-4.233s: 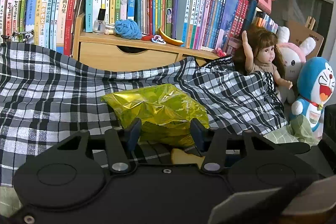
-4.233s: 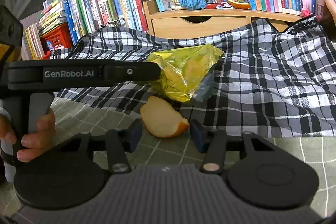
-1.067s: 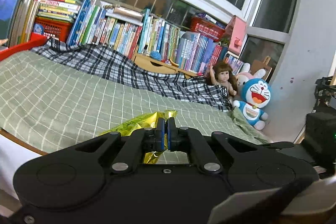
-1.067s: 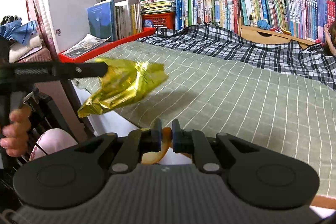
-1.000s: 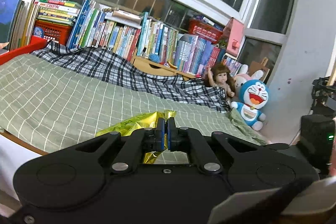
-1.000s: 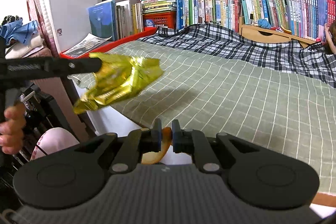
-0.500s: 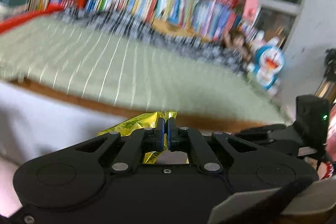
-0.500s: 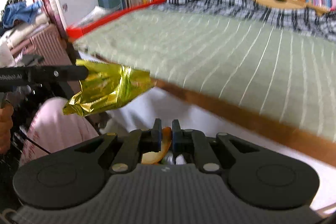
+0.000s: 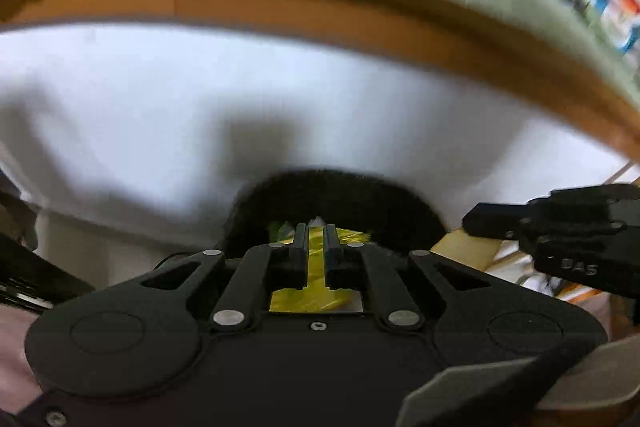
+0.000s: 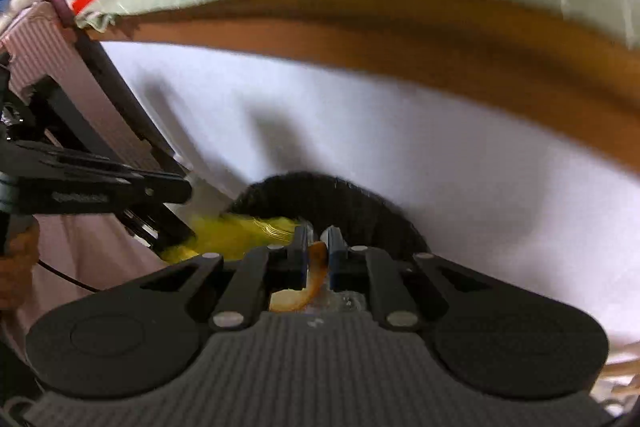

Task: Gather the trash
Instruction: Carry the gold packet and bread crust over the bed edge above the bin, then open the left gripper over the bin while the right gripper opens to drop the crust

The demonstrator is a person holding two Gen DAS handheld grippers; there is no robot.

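Below the bed's edge, I have my left gripper (image 9: 316,239) opening slightly, the yellow foil wrapper (image 9: 316,267) between its fingers over the black bin (image 9: 340,199). My right gripper (image 10: 318,247) pinches an orange peel (image 10: 314,267) just beside, above the same bin.

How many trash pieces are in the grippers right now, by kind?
Yellow foil wrapper: 1, in the left gripper, whose jaws are opening.
Orange peel: 1, pinched in the right gripper.
Total: 2, both over the black bin.
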